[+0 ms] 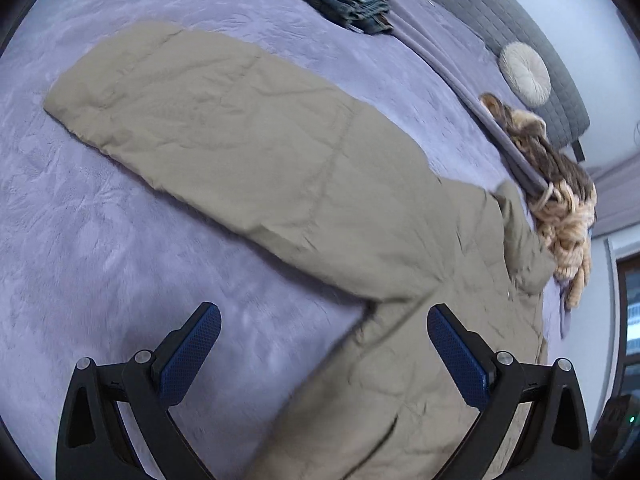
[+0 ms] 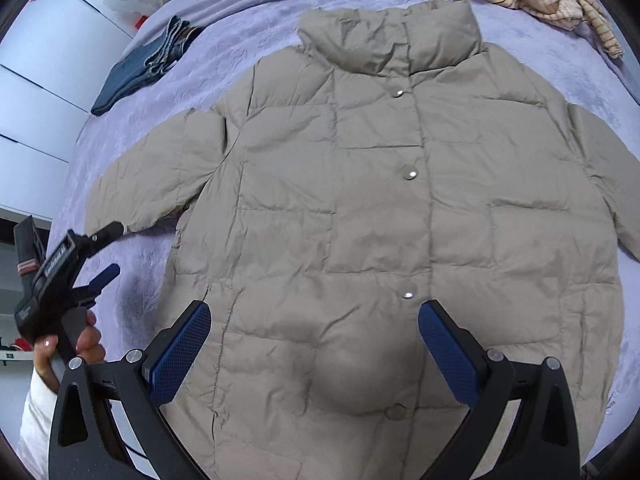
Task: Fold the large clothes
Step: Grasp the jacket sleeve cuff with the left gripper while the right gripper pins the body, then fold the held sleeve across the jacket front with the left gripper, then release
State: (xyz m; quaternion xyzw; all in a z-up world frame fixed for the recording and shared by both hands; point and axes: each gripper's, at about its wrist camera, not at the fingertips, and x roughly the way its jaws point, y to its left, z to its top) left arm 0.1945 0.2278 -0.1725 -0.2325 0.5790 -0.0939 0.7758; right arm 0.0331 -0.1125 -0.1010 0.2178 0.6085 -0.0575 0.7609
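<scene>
Tan puffer jacket (image 2: 360,208) is lying flat, front up, on the purple bed (image 2: 132,280). Both tongs, left (image 1: 324,316) and right (image 2: 314,314), are spread wide, gripping nothing.

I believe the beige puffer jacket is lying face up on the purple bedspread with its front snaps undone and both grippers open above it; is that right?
Not quite: the jacket's front is closed, with the snaps fastened down the placket, as the right wrist view shows. The rest holds: it lies face up on the purple bedspread, and the left gripper and right gripper are both open.
</scene>
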